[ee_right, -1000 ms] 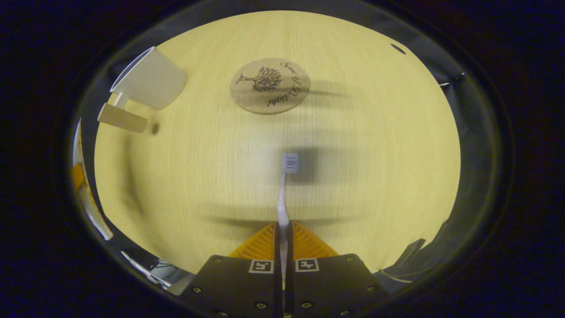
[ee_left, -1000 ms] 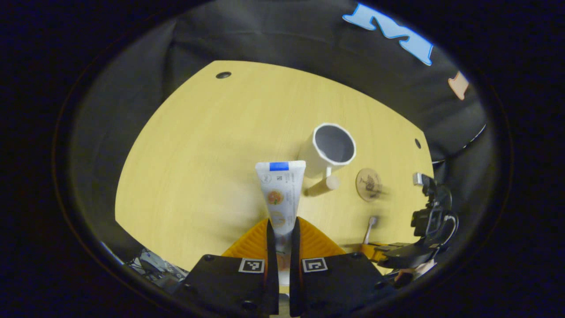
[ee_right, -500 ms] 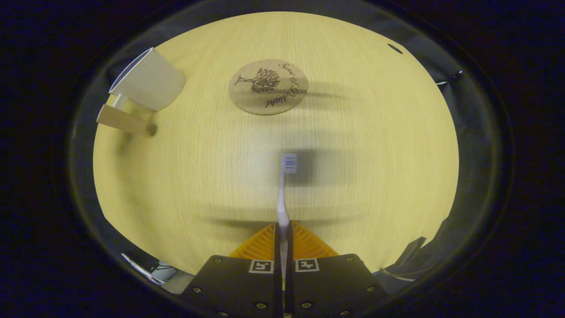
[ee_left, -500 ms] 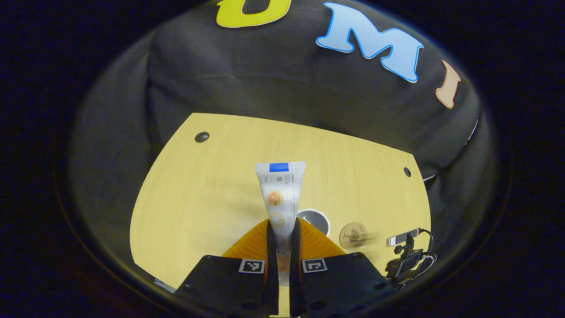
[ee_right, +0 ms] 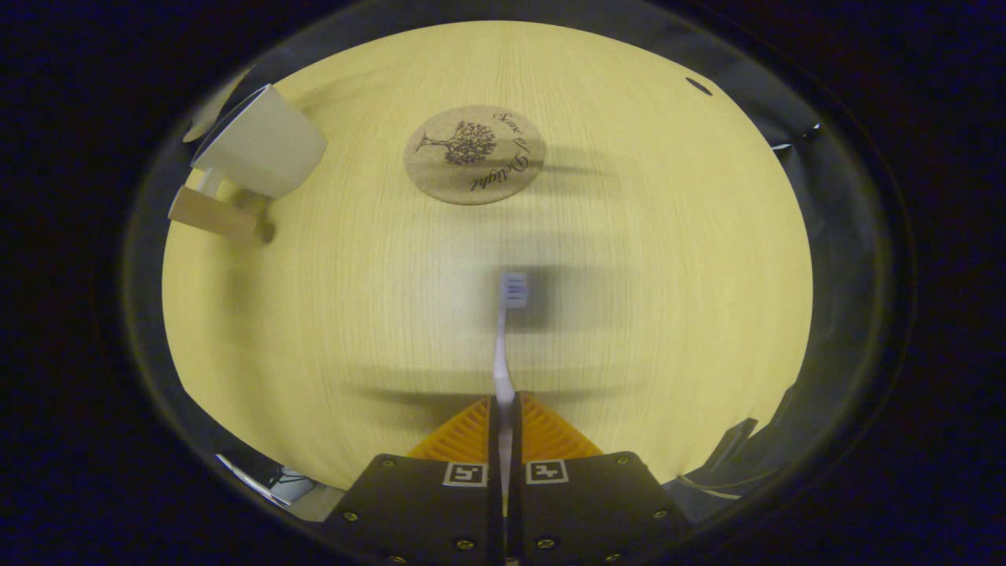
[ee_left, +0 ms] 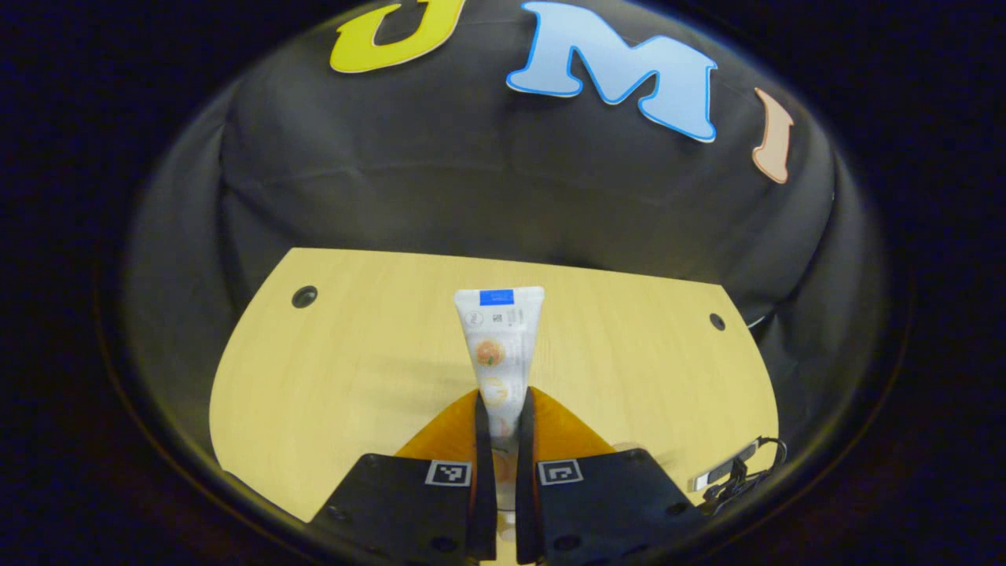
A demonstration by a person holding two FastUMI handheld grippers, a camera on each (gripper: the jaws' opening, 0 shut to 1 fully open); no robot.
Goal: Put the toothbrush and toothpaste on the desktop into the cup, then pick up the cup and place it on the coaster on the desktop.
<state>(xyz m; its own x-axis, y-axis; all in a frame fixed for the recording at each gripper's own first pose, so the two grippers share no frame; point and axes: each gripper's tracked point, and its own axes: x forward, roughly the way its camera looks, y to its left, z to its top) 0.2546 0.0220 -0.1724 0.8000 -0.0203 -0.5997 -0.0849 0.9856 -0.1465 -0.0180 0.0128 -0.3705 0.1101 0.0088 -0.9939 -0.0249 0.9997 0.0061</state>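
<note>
Your left gripper (ee_left: 501,409) is pitched up toward the booth wall, above the desk (ee_left: 346,369), both fingers pinching the toothpaste (ee_left: 498,346) near its cap end; the tube sticks straight out ahead, flat crimp far. Tube print: a blue bar at the crimp, orange fruit graphics, small text too fine to read.

Your right gripper (ee_right: 503,413) looks down at the desk, fingers pressed on the toothbrush (ee_right: 505,338) handle, bristle head pointing away.

Cup (ee_right: 255,141) sits far left in the right gripper view, its handle toward you. Coaster (ee_right: 474,154) lies right of the cup, apart from it, with a tree drawing and script I can't read reliably.
</note>
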